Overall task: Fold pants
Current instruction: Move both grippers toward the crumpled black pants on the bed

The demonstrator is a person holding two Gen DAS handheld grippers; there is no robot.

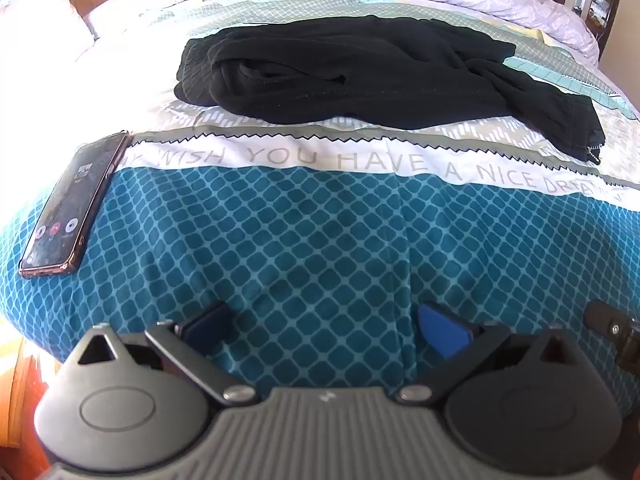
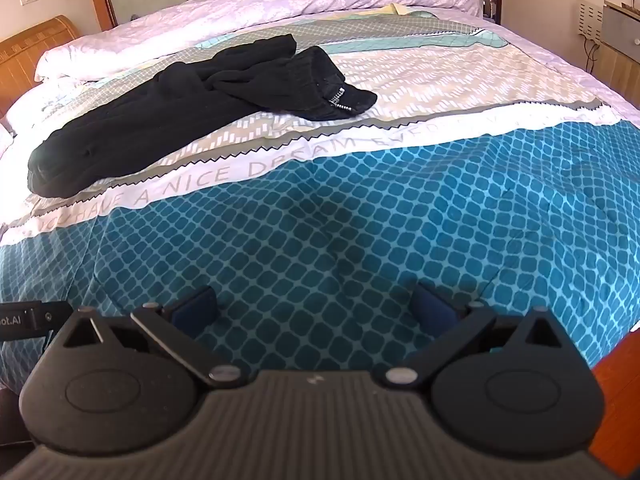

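Observation:
Black pants (image 1: 360, 76) lie crumpled across the patterned bedspread, waistband at the left and a zippered leg hem at the right. In the right wrist view the same pants (image 2: 180, 108) stretch from lower left to the zip hem near the middle. My left gripper (image 1: 324, 326) hovers over the teal part of the bedspread, well short of the pants, jaws wide open and nothing between them. My right gripper (image 2: 316, 304) is likewise open over the teal area, empty and apart from the pants.
A phone (image 1: 76, 204) with a lit screen lies on the bedspread (image 1: 320, 240) at the left, near the bed edge. A lilac duvet (image 2: 280, 4) is bunched at the headboard. A wooden bed frame (image 2: 36, 48) and furniture (image 2: 616, 32) flank the bed.

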